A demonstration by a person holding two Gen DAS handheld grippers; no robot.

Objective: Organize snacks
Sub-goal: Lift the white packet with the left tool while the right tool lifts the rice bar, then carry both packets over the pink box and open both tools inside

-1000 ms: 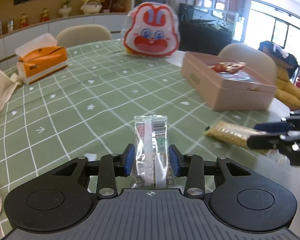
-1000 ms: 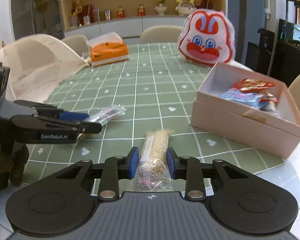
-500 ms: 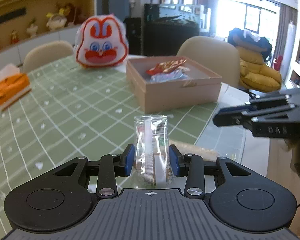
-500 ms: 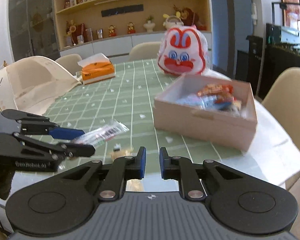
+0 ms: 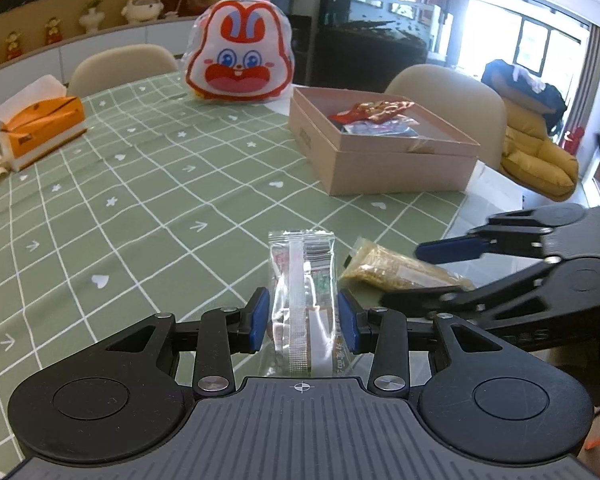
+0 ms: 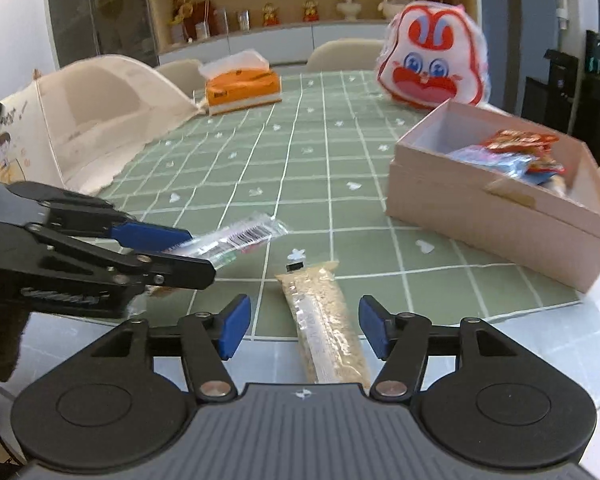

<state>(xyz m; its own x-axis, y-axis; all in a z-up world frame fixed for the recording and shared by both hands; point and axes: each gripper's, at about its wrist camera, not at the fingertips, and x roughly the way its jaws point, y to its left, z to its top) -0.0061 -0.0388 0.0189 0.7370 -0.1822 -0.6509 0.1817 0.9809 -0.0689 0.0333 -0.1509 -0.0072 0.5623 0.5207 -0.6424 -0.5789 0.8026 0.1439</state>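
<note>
The pink box [image 6: 496, 216] holds red and blue snack packets [image 6: 520, 156]; open green counter [image 6: 300, 168] lies left of it. Nearer the counter's edge than the box, the left gripper [image 5: 303, 320] clamps a clear packet [image 5: 302, 280], while the right gripper [image 6: 300, 324] is opening around a grain packet [image 6: 320, 312].

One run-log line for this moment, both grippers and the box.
left hand-held gripper: shut on clear packet | right hand-held gripper: opening, grain packet between jaws, on table | box: holds snacks

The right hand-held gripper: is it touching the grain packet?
Apart. In the right wrist view, the opening right hand-held gripper shows clear gaps beside the grain packet.
</note>
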